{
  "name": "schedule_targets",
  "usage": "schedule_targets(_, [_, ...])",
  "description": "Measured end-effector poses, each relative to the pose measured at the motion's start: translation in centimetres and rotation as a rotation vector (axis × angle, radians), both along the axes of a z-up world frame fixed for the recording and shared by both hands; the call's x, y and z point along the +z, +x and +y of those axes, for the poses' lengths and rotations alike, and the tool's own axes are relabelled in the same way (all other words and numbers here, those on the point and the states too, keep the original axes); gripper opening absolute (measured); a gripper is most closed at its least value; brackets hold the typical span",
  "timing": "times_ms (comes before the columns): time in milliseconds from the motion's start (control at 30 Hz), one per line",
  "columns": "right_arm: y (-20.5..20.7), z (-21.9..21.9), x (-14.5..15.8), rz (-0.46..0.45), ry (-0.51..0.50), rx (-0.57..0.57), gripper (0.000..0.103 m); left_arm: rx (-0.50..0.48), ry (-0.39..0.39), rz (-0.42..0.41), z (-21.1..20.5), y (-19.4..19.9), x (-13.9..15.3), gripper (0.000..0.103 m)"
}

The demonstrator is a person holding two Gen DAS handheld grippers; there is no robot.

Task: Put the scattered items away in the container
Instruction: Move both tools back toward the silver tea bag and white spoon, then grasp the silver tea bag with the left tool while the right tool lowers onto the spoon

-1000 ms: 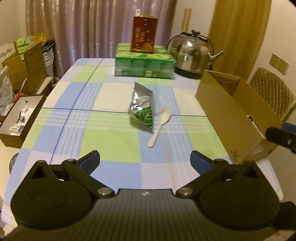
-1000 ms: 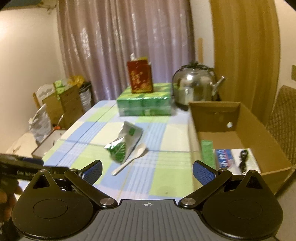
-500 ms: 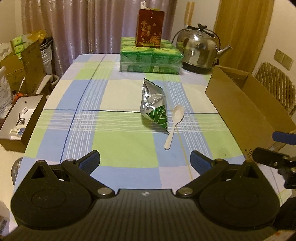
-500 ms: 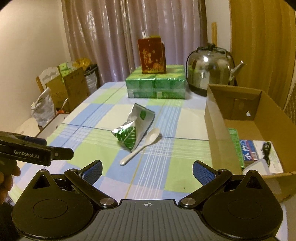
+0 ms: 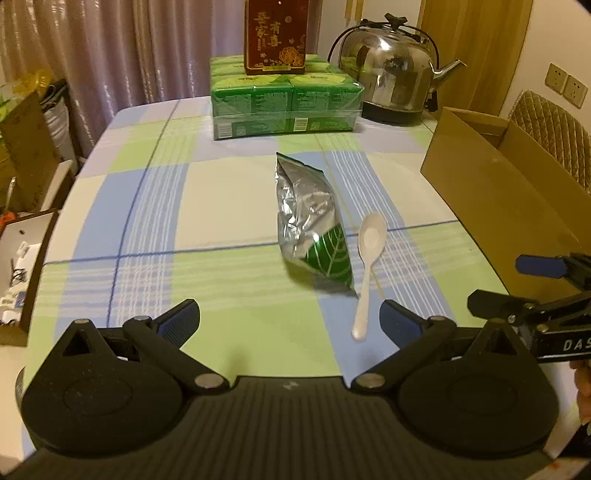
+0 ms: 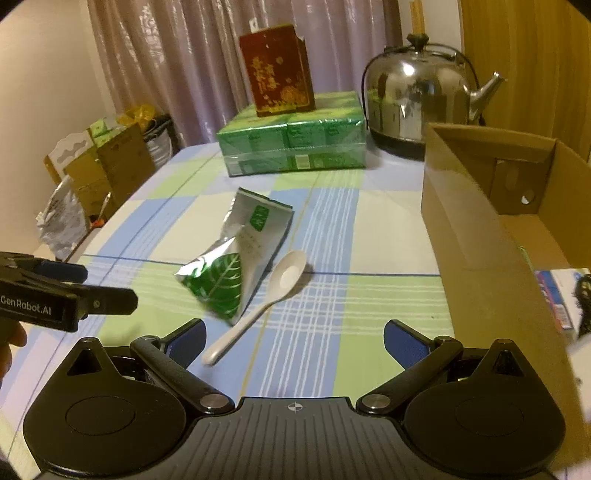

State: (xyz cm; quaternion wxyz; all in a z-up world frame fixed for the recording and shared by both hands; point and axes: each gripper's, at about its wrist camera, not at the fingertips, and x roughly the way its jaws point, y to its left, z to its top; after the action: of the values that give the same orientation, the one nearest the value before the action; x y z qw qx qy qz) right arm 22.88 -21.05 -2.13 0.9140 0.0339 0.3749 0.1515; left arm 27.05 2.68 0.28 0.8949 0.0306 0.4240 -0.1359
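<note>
A silver foil pouch with a green leaf point(image 5: 312, 225) point(image 6: 236, 254) lies in the middle of the checked tablecloth. A white plastic spoon point(image 5: 367, 266) point(image 6: 264, 302) rests just right of it, touching its edge. The open cardboard box point(image 5: 517, 192) point(image 6: 480, 229) stands at the table's right side, with a few small packets on its floor point(image 6: 557, 291). My left gripper point(image 5: 290, 319) is open, low over the near table edge, short of the pouch. My right gripper point(image 6: 293, 338) is open too, with the spoon's handle near its left finger.
At the back stand a green shrink-wrapped pack point(image 5: 286, 99), a dark red carton point(image 5: 276, 35) on it, and a steel kettle point(image 5: 391, 74). Boxes and bags crowd the floor on the left point(image 6: 103, 162). A padded chair point(image 5: 554, 129) sits behind the box.
Both grippers have moved forward toward the pouch and spoon, which now look larger and closer. Both stay open and hold nothing. The pouch and spoon have not moved.
</note>
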Motion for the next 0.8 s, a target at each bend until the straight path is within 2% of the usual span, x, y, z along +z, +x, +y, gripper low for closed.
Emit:
schedule_targets(200, [3.2,0.3,-2.0,0.018,-0.005,0.0,0.09,-0.043,-0.028,0.027,-1.0,5.1,-1.9,0.102])
schedule_targets(367, [4.8,0.8,-3.6,0.036,-0.001,0.012,0.078,-0.088,0.004,0.044,-2.4,8.7,-3.4,0.102])
schedule_targets(567, [6.4,1.6,-5.0,0.04,-0.001,0.033,0.067,-0.085,-0.042,0.09,-2.5,12.0,-4.8,0.099])
schedule_targets(800, [8.1,2.9,-6.1,0.032,-0.009,0.035,0.064,-0.099,-0.027,0.092,-2.3,13.5,-5.4,0.099])
